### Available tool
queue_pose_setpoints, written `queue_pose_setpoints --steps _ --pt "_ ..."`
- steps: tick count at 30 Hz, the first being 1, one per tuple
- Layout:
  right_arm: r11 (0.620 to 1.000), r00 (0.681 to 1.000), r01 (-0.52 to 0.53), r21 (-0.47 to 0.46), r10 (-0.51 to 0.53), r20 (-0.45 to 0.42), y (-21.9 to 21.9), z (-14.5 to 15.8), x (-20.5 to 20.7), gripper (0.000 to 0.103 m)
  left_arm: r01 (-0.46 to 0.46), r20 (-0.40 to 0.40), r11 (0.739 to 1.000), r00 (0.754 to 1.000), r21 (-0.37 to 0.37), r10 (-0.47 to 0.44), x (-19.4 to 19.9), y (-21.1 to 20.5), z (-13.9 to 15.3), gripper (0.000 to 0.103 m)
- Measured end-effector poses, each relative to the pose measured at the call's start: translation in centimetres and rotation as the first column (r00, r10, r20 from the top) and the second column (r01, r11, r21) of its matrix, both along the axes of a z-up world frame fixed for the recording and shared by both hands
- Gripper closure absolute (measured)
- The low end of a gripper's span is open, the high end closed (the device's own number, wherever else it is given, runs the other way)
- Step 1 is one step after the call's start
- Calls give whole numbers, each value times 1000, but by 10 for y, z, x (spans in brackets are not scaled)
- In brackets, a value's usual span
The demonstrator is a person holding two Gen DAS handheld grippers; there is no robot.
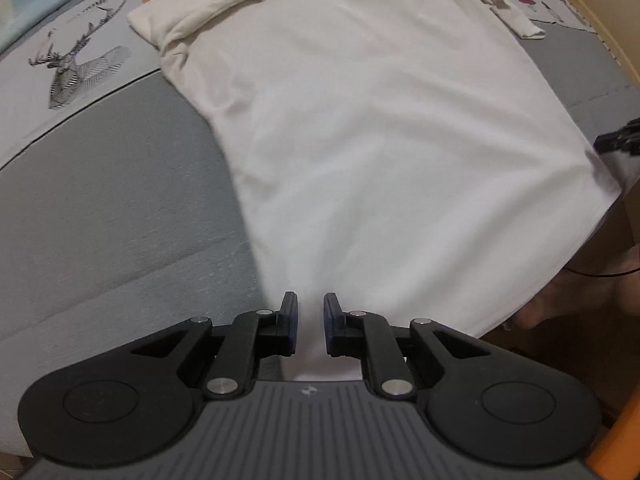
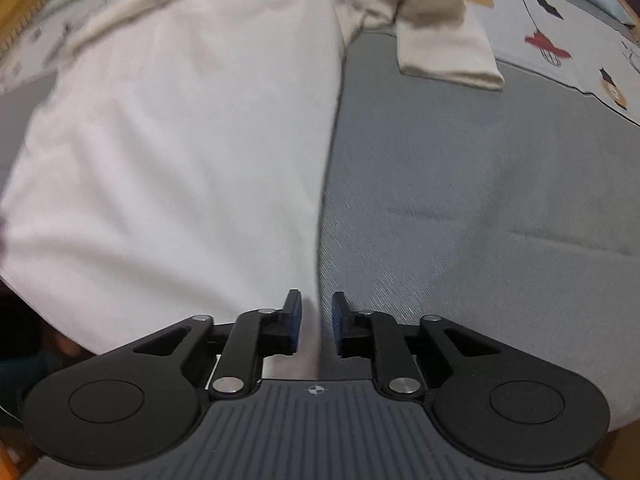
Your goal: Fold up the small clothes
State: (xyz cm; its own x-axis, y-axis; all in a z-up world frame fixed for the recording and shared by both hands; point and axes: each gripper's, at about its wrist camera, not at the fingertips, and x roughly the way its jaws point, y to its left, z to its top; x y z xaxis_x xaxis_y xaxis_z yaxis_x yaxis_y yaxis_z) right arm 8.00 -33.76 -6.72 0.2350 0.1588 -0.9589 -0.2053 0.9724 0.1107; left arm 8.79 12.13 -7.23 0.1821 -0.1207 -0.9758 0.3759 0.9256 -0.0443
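A white T-shirt [image 1: 380,120] lies spread on a grey bed cover, its hem near me and its sleeves far away. My left gripper [image 1: 311,312] has the shirt's near left hem corner between its fingers, with a narrow gap showing. My right gripper [image 2: 317,312] has the shirt's [image 2: 180,160] near right hem corner between its fingers in the same way. The right gripper's tip also shows in the left wrist view [image 1: 618,140] at the shirt's right edge. The hem looks lifted and stretched between both grippers.
The grey cover [image 1: 100,200] has a printed band with a deer drawing [image 1: 76,72] at the far left. A folded sleeve [image 2: 444,52] lies on the grey cover [image 2: 480,200]. A wooden bed frame [image 1: 600,0] runs along the far right.
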Motion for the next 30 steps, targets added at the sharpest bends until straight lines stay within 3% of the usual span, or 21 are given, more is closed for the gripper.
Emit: queue_pose_setpoints --steps 2,4,6,11,15,17,23,27,30 --pt "1000 999 -27 -10 26 -19 6 -7 0 84 30 -32 998 999 48 -28 -6 -12 -19 88" --pt "993 994 -85 -79 79 -73 17 -22 -5 84 71 -83 992 995 106 -62 -14 -22 -40 82" --pt "987 991 -110 -113 100 -90 18 -32 -5 80 103 -89 986 992 131 -92 -21 -26 -45 79" --pt "999 999 12 -47 -10 43 5 -18 5 80 -31 43 999 999 24 30 -11 -22 -25 67" --pt "994 978 109 -7 -106 182 -5 0 14 81 -88 131 994 988 59 80 4 -34 -11 66" --pt "986 953 157 48 -164 255 -10 10 21 96 -115 184 993 977 20 110 18 -39 0 66" --pt "940 848 305 154 -342 406 -30 23 34 96 -207 390 977 897 -43 207 41 -66 35 66" --pt "869 796 437 231 -493 351 -54 6 57 95 -265 411 957 864 -119 291 61 -75 52 63" --pt "794 755 532 294 -602 260 -72 -18 79 84 -255 427 959 859 -123 283 70 -83 59 63"
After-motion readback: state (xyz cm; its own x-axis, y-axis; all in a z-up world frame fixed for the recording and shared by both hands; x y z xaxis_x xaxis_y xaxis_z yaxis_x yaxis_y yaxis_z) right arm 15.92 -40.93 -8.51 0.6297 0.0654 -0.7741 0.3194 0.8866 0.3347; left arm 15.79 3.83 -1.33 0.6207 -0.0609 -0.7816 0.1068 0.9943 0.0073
